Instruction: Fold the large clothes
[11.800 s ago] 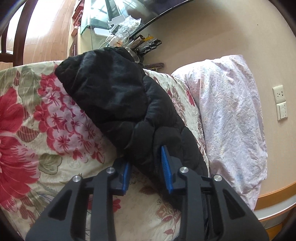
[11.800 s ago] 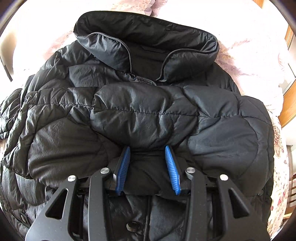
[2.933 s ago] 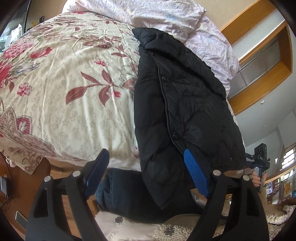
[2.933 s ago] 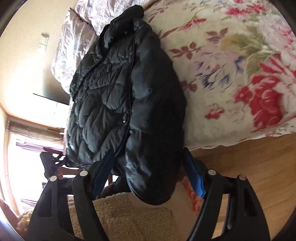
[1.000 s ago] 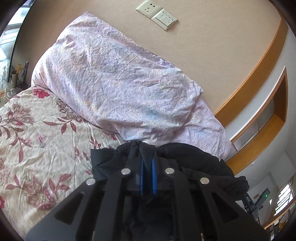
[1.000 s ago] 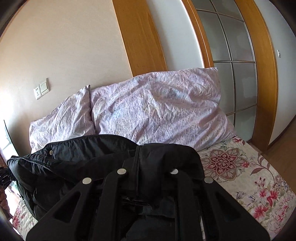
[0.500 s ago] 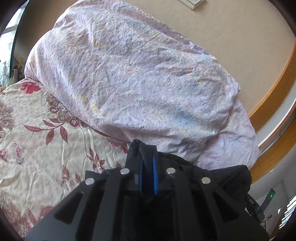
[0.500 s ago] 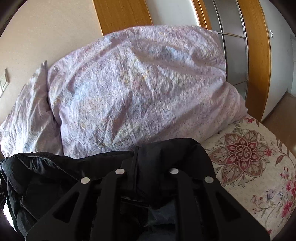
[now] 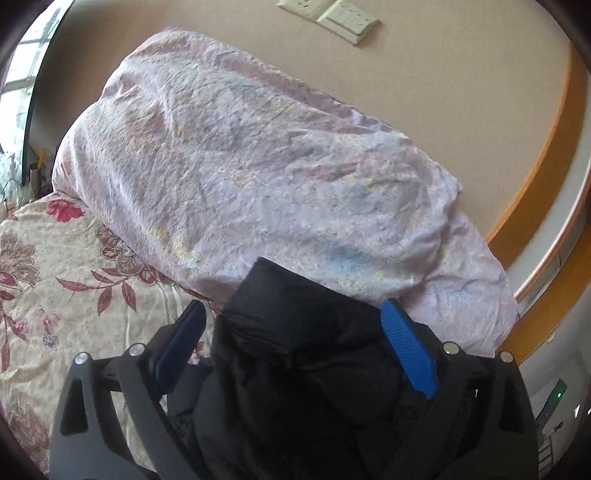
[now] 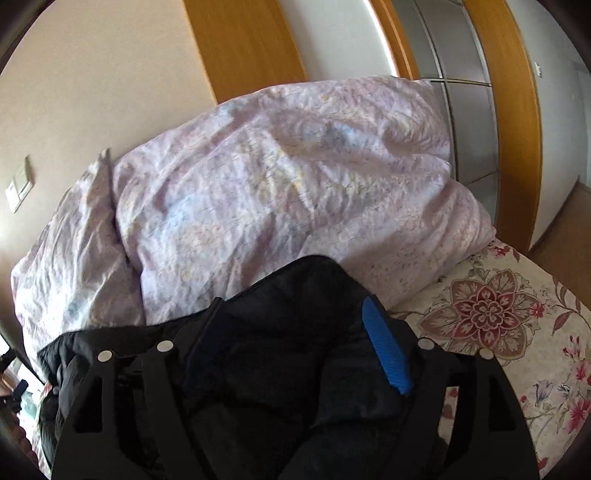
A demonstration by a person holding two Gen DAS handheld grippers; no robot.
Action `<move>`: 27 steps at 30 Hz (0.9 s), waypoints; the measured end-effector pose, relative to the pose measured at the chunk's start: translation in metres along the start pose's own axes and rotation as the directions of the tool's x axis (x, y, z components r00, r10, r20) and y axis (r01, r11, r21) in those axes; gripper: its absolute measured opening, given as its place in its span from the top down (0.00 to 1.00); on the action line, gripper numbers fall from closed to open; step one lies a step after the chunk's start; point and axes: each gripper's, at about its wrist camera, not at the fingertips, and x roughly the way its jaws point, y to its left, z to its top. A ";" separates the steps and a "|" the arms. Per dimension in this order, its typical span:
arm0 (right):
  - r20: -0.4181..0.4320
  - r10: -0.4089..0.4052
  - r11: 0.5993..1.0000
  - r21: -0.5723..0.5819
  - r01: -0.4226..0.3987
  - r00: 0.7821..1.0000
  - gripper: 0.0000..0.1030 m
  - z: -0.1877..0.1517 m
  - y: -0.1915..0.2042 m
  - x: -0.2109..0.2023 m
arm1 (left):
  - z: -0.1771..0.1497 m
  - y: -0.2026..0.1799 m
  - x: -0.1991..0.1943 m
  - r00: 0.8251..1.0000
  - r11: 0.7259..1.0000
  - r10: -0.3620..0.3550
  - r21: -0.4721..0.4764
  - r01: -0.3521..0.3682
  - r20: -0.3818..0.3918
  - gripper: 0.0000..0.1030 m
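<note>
The black puffer jacket lies folded up against the pillows at the head of the bed. My left gripper is open, its blue pads spread on either side of one jacket corner. My right gripper is open too, with the other jacket corner bulging loosely between its fingers; its left pad is partly covered by the fabric. Much of the jacket is hidden under the gripper frames.
Two pale lilac pillows lean on the beige wall just behind the jacket. The floral bedspread extends to the left, and in the right wrist view to the right. Wall switches and a wooden door frame are behind.
Both grippers were shut on the jacket's edge half a second ago and have now opened, letting the fabric go near the pillows.
</note>
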 end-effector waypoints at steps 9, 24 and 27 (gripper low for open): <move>-0.151 0.006 0.963 -0.266 -0.047 0.988 0.25 -0.059 0.084 -0.009 | -0.072 -0.083 0.001 0.993 0.943 0.112 0.319 -0.098 -0.025 0.02; -0.211 -0.054 0.943 -0.332 -0.020 0.976 0.25 -0.082 0.100 0.018 | -0.092 -0.076 0.041 0.952 0.878 0.292 0.421 -0.227 -0.094 0.02; -0.228 -0.080 0.940 -0.341 -0.003 0.970 0.25 -0.086 0.100 0.029 | -0.094 -0.071 0.049 0.947 0.871 0.309 0.428 -0.242 -0.093 0.02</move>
